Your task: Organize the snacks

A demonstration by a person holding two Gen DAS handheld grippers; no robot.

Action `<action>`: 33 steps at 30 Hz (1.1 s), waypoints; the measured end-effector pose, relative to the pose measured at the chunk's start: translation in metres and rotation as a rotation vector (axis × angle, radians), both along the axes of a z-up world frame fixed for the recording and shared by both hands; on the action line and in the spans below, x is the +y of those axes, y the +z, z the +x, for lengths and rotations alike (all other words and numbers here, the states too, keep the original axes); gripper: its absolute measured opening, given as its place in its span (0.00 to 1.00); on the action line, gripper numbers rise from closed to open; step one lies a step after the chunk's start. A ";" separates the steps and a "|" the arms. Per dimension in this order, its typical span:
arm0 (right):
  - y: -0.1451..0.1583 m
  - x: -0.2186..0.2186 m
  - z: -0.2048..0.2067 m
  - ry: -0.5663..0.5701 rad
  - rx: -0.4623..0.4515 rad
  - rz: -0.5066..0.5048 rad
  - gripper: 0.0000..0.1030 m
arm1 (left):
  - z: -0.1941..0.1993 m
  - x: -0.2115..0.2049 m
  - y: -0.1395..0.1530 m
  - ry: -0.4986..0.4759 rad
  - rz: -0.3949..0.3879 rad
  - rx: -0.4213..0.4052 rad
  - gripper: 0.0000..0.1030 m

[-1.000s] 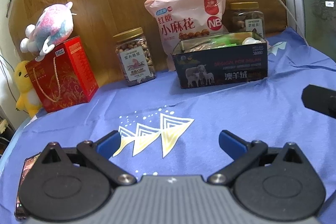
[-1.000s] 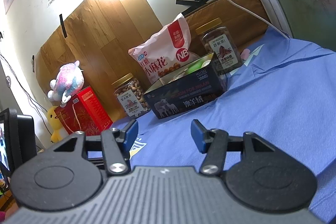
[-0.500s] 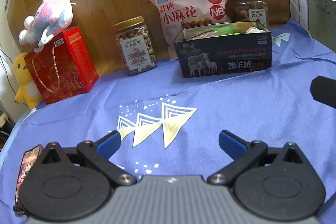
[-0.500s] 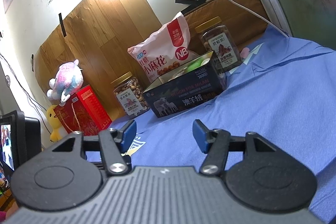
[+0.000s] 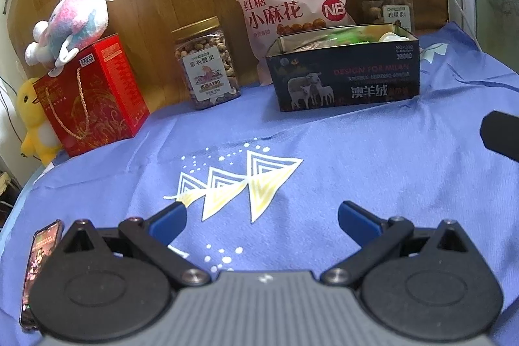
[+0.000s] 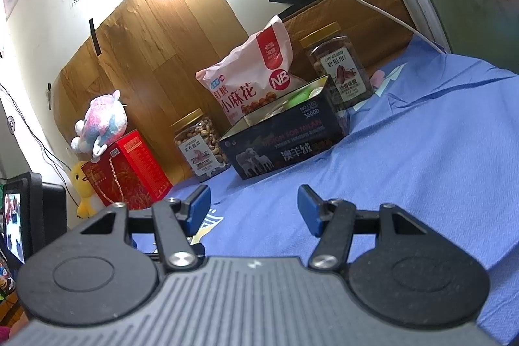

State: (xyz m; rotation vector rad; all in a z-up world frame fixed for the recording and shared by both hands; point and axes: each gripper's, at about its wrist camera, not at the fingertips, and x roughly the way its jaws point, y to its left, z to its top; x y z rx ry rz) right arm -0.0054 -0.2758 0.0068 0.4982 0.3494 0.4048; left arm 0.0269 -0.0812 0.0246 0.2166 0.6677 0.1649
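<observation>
Behind both grippers' released fingers, the open box [image 5: 347, 83] lies lengthwise along the wall, seemingly snack-filled.

You have two nut jars [image 5: 206, 64] [image 5: 386, 5], one snack bag [image 5: 288, 5], one tin [image 5: 347, 70], one red box [image 5: 94, 96], two plush toys [image 5: 69, 21] [image 5: 32, 119], possibly one phone [image 5: 39, 265].
</observation>
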 end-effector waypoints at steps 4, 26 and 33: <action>0.000 0.000 0.000 -0.001 0.000 0.000 0.60 | 0.000 0.001 0.001 0.001 -0.001 -0.001 1.00; -0.003 -0.001 0.002 -0.010 0.008 0.010 0.60 | 0.005 -0.005 -0.003 -0.003 0.032 0.020 1.00; -0.006 -0.004 0.002 -0.022 0.016 0.022 0.60 | 0.008 -0.009 -0.007 -0.009 0.044 0.033 1.00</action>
